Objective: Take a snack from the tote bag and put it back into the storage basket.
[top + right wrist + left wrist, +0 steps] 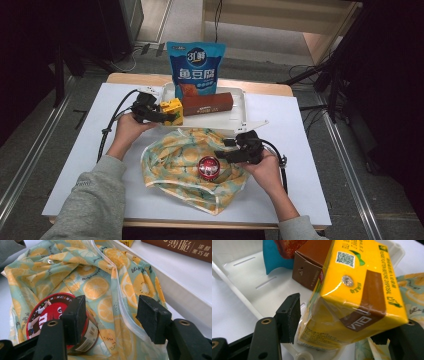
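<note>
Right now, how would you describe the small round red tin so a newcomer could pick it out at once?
On the white table, find the orange-slice printed bag in front of the white tray. The tin sits on the bag, beside the right gripper. It is the one round, red-lidded thing there.

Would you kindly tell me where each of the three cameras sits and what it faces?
High view: above the person's side, looking forward and down at the white table; both forearms, left gripper and right gripper show.
Left gripper view: rides the left gripper, facing the yellow drink carton between its jaws.
Right gripper view: rides the right gripper, facing the orange-print bag and red tin.
Both gripper views share the white tray.
</note>
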{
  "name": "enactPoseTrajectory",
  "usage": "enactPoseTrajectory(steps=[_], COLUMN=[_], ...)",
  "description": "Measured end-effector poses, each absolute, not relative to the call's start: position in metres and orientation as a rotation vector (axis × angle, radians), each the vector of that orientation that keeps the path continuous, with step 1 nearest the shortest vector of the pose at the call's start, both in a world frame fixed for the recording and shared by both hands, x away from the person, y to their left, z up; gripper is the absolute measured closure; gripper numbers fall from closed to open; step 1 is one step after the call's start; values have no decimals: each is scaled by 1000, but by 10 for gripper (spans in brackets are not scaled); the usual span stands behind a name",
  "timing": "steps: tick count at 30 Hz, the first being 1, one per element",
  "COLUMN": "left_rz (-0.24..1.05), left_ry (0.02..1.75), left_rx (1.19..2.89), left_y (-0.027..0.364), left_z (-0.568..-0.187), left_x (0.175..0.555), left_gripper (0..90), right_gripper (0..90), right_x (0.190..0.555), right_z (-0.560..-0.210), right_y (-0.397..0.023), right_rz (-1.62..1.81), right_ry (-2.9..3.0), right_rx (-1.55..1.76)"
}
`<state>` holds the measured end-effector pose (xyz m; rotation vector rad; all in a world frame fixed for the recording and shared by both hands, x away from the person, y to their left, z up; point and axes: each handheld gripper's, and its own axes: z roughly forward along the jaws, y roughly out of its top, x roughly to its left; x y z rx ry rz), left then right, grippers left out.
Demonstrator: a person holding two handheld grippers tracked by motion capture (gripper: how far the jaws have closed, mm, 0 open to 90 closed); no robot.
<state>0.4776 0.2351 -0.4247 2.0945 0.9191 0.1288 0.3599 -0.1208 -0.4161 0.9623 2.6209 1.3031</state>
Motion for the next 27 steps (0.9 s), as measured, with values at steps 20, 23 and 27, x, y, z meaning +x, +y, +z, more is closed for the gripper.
enactPoseTrajectory(steps=[20, 23, 27], left_rz=[145, 138, 149], left_ry=[961, 961, 968], left_rx=[2058, 2042, 2067], left_y=[258, 261, 261], left_z=[-403, -400, -396], left_x=[448, 444, 437], left_gripper=[406, 447, 539], right_gripper=[416, 416, 416], right_x=[361, 361, 362], right_z=[-414, -414, -413], right_y=[-120, -119, -119], right_rz=[1307, 1312, 1314], right_ry=[2624, 2622, 2620], right_rx=[949, 947, 942])
